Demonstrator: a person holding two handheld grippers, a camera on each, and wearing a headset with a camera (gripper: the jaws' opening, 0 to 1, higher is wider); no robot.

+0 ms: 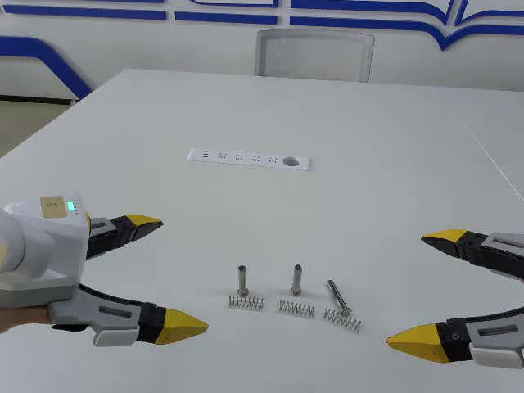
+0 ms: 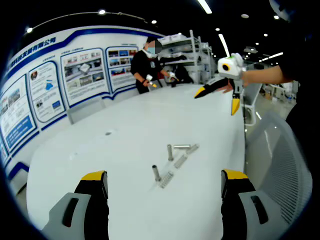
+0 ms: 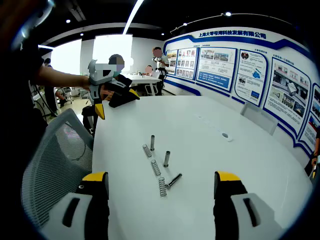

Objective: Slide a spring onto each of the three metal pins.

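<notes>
Three metal pins stand in a row near the table's front edge. The left pin (image 1: 243, 278) and the middle pin (image 1: 296, 279) are upright, and the right pin (image 1: 337, 297) lies tilted. In front of each pin lies a loose spring: left spring (image 1: 246, 303), middle spring (image 1: 296, 309), right spring (image 1: 342, 319). My left gripper (image 1: 176, 274) is open and empty, to the left of the row. My right gripper (image 1: 409, 289) is open and empty on the other side. The same pins (image 3: 166, 158) and springs (image 2: 166, 179) lie ahead of both grippers.
A white power strip (image 1: 248, 158) lies on the white table (image 1: 377, 147) beyond the pins. A grey chair (image 1: 314, 54) stands at the far edge. A mesh chair (image 3: 55, 155) sits beside the table, and people (image 2: 147, 65) stand at a bench behind.
</notes>
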